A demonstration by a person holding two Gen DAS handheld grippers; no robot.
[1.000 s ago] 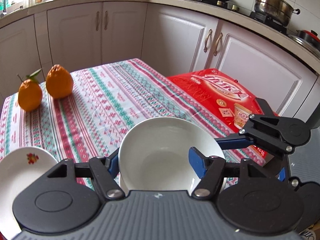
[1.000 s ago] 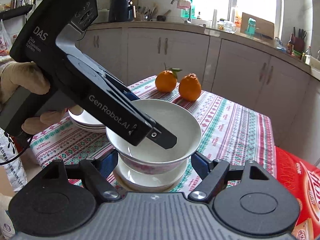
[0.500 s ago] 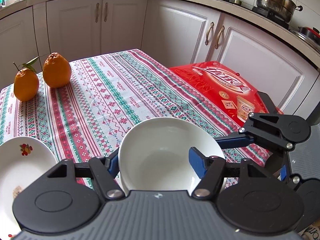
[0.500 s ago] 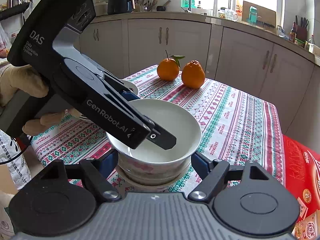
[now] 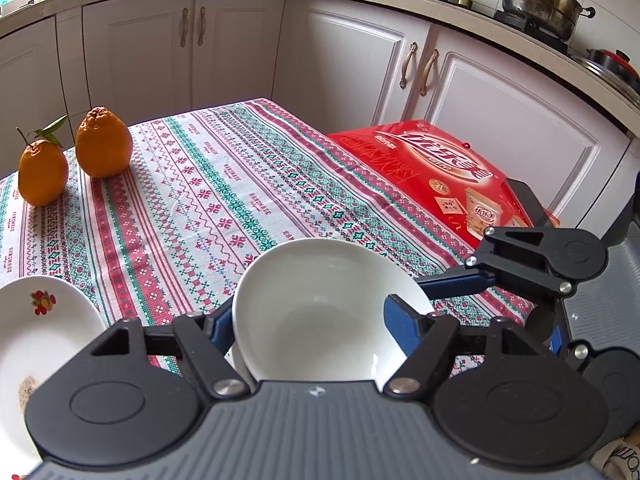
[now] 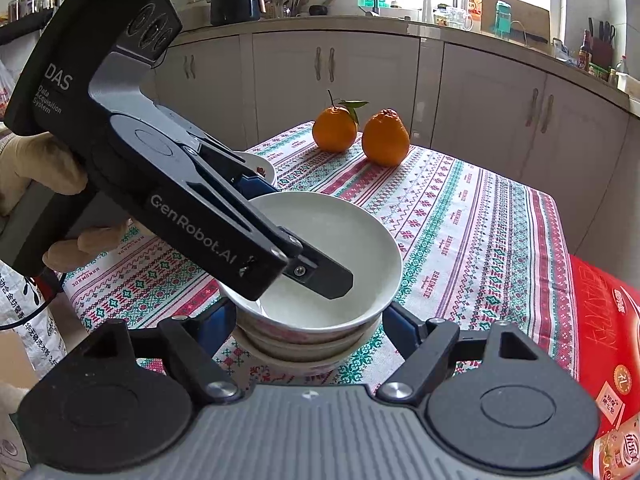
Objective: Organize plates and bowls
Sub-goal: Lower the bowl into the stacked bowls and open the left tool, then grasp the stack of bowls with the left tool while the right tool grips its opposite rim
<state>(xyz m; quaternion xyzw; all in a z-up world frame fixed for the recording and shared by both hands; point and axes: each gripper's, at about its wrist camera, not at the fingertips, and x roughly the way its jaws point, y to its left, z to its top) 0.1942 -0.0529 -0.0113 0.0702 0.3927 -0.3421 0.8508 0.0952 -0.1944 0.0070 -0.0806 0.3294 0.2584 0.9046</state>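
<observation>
A plain white bowl sits nested on top of a stack of patterned bowls on the striped tablecloth. My left gripper reaches over it from the left. One finger stands inside the bowl and the other outside its far rim. Its jaws are opening and the pads no longer clamp the rim between them. My right gripper is open, with a blue pad on each side of the stack's base. A flowered plate lies to the left.
Two oranges stand at the table's far end. A red gift box sits beside the table's right edge. A gloved hand holds the left gripper. White cabinets ring the table.
The white bowl has come down and settled into the stack. The left gripper's fingers have spread a little. The right gripper has stayed around the stack's base.
</observation>
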